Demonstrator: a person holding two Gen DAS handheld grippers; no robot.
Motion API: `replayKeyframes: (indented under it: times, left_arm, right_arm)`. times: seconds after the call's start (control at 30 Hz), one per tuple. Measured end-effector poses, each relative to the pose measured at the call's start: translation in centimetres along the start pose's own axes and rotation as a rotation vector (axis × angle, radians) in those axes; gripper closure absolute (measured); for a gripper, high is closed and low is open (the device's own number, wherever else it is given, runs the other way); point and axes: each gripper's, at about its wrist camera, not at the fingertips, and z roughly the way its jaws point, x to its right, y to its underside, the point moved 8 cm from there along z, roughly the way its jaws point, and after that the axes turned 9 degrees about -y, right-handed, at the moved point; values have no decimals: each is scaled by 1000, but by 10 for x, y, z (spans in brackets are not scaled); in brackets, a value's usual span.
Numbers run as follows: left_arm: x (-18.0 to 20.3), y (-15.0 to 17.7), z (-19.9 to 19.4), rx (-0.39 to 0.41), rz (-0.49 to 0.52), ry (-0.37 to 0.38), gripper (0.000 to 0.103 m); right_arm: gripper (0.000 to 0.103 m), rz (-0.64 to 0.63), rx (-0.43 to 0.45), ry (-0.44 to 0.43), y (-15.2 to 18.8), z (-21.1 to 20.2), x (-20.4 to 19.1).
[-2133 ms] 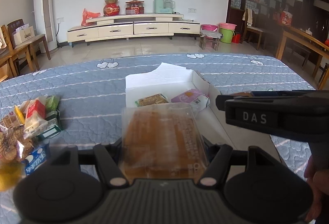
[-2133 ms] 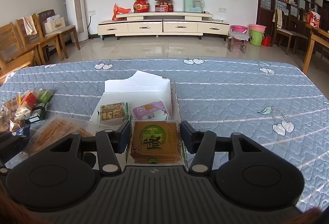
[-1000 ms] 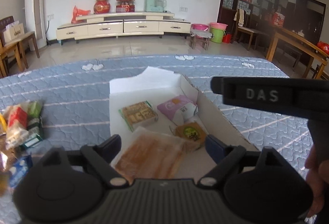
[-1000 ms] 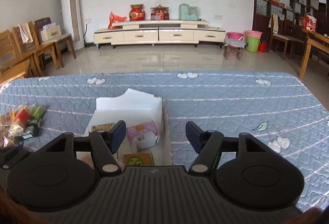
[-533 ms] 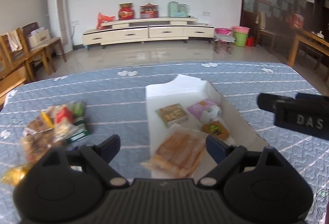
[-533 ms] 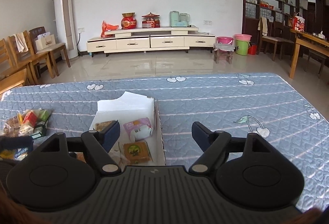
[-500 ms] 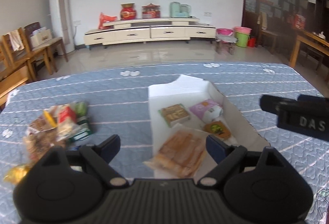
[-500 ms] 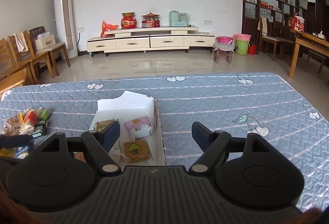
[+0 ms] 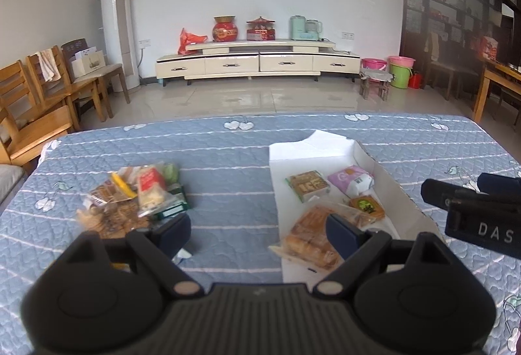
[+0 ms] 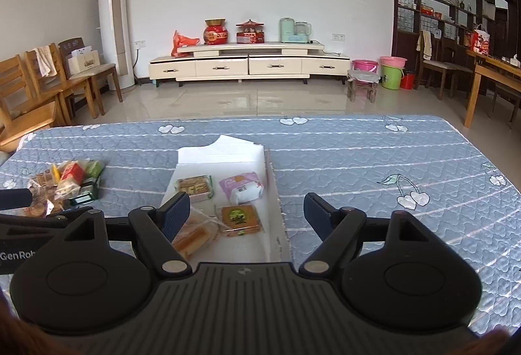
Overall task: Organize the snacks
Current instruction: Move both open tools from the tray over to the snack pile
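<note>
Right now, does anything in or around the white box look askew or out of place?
Yes. The big clear-wrapped pastry pack lies diagonally in the white box, its near corner poking past the box's left front edge onto the quilt. The remaining snack pile sits jumbled.

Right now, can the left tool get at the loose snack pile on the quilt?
Probably yes. The left tool is open and empty, and the snack pile lies uncovered on the quilt just ahead of its left finger, outside the white box, with nothing between them.
</note>
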Motion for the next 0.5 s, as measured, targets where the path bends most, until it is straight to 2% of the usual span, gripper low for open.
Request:
replayKeyframes:
  times: [0.5]
  left_arm:
    - [-50, 3, -12, 24, -51, -74, 13]
  right_arm:
    - [4, -64, -16, -68, 6, 7, -44]
